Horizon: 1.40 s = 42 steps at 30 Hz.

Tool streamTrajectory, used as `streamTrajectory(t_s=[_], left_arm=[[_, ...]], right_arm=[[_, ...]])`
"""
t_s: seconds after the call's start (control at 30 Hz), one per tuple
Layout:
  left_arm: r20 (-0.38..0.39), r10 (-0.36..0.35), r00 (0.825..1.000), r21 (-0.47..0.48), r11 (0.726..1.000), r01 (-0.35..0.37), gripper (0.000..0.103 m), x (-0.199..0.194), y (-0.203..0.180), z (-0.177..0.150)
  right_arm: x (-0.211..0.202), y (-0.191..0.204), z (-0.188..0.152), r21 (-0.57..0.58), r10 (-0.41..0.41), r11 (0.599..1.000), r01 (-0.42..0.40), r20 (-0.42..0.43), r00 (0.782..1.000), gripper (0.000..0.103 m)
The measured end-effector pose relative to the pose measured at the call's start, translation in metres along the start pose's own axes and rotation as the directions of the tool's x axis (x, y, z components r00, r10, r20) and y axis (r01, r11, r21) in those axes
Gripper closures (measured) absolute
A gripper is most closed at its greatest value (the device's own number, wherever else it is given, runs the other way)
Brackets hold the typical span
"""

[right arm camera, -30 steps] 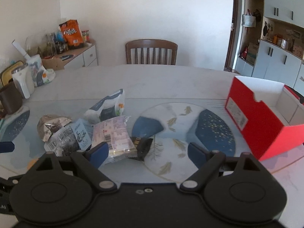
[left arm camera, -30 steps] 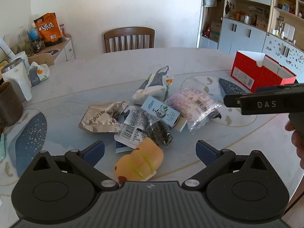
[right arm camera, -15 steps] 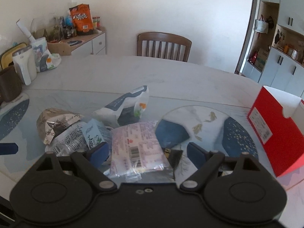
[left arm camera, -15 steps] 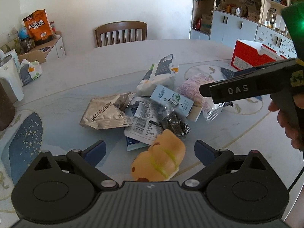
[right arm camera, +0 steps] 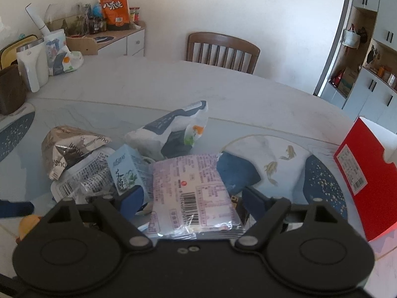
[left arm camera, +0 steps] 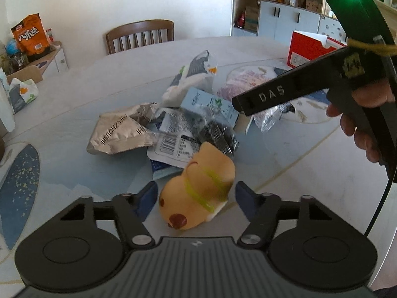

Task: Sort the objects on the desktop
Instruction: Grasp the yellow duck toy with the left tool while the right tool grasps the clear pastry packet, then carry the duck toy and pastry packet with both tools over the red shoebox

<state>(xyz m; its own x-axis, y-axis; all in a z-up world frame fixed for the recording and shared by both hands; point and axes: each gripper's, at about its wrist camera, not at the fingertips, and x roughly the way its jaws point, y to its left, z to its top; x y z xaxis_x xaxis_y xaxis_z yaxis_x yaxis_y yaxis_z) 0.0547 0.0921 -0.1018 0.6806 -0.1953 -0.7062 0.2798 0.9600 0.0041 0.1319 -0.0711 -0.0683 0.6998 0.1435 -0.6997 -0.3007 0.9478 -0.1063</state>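
An orange squishy toy with yellow-green stripes lies on the table at the near edge of a heap of packets. My left gripper straddles it, jaws closing, with a thin gap still showing at each pad. In the right wrist view a purple-white packet with a barcode lies between the fingers of my right gripper. Its jaws are closing a little and stand clear of the packet's edges. A hand holds that tool over the heap's right side.
The heap also holds a silver foil bag, a light blue carton, a white-and-navy pouch and a clear barcoded packet. An open red box stands at the right. A chair is behind the table; a white jug is far left.
The left gripper sank toward the orange toy and its jaws narrowed around it. The right gripper swung left from the placemat until the purple packet lay between its fingers.
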Motion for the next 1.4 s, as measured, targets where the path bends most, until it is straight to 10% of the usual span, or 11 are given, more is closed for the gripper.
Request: streamTrajectory(t_s=[0.4,1.4], left_arm=[[0.016,-0.011,1.000,-0.004,1.000,0.011,0.048,-0.004,0.001,-0.001],[0.116,-0.100,0.988,0.025,0.995,0.098,0.049,-0.048,-0.034,0.068]], right_arm=[[-0.001,-0.007,0.005,0.043,0.009,0.999,-0.007,-0.027,1.000,0.044],[-0.106,-0.077,-0.011,0.201,-0.007,0.980,-0.001,0.042,0.999,0.045]])
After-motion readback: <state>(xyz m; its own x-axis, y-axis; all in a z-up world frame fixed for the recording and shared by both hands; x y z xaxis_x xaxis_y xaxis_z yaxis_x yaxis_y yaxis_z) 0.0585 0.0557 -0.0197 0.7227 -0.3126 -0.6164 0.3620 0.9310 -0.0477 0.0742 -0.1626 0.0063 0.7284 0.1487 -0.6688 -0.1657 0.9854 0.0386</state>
